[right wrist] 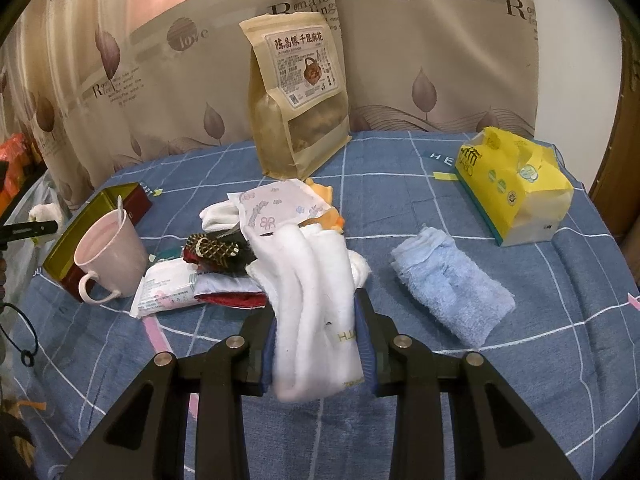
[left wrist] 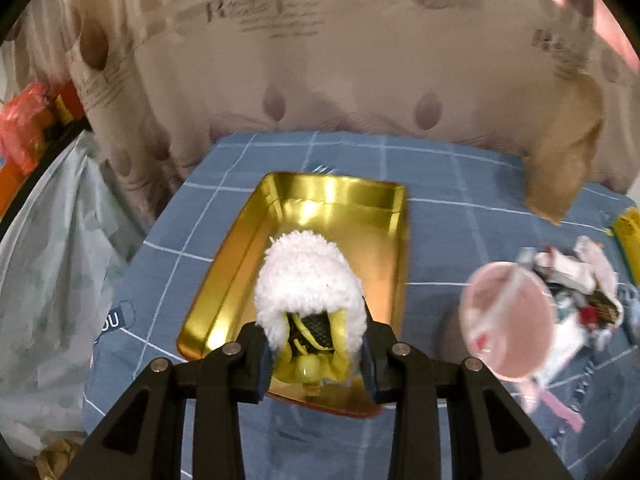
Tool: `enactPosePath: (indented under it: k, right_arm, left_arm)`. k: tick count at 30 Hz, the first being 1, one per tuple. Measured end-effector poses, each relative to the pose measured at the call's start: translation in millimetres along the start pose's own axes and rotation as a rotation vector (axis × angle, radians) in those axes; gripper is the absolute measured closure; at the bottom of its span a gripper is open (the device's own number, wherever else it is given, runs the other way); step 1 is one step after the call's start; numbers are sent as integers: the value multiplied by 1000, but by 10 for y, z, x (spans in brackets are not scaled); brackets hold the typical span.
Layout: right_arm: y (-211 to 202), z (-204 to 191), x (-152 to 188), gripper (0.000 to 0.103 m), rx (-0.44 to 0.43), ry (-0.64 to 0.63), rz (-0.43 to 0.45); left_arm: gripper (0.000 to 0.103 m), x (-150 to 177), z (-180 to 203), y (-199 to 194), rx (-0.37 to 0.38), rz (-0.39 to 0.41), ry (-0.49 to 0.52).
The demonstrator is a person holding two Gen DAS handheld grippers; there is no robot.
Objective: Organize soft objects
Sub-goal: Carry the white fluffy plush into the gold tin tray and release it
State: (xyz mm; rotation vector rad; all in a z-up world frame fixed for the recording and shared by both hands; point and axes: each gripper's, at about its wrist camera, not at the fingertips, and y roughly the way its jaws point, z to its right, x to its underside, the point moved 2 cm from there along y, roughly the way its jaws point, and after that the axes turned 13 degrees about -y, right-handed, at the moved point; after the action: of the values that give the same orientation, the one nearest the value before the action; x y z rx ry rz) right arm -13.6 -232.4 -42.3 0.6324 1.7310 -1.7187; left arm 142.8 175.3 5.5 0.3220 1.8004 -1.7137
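Both grippers were clamped over a blue checked bedspread (right wrist: 400,184) before leaf-print curtains (right wrist: 440,60): left gripper (left wrist: 316,354) holding a fleecy white slipper (left wrist: 308,280) above the gold tin (left wrist: 360,208), right gripper (right wrist: 318,354) gripping white socks (right wrist: 316,300).

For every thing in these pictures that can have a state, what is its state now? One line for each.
Left gripper: shut on the fluffy white toy, above the gold tin.
Right gripper: shut on the white sock.
Gold tin: open, no lid on it.
Pink cup: upright, a spoon inside.
Blue towel: folded, lying flat.
Tissue pack: torn open on top.
Snack bag: standing upright.
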Motion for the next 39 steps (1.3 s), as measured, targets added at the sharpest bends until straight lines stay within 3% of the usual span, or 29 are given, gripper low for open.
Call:
enactPosePath:
  k: [8,18,23,28,39]
  right_arm:
    - [41,-49,14,71,15,-17,-12]
    - [113,-125,45,71,20,-42,-48]
    - [140,-161,52,71,25,-50,-59]
    - [140,-184,52,71,28,-51,-62]
    - [147,-271,18,71,27,-72,-62]
  left_arm:
    - [68,-35,-248,483,-14,-82,-16]
    - [65,-45,-279,716,-41,-105,17]
    - [54,-26,-299,771,-48,-109,19]
    - [42,6,-282,765,-27,-97,48]
    - [42,24,-291,372,34,-11,-12]
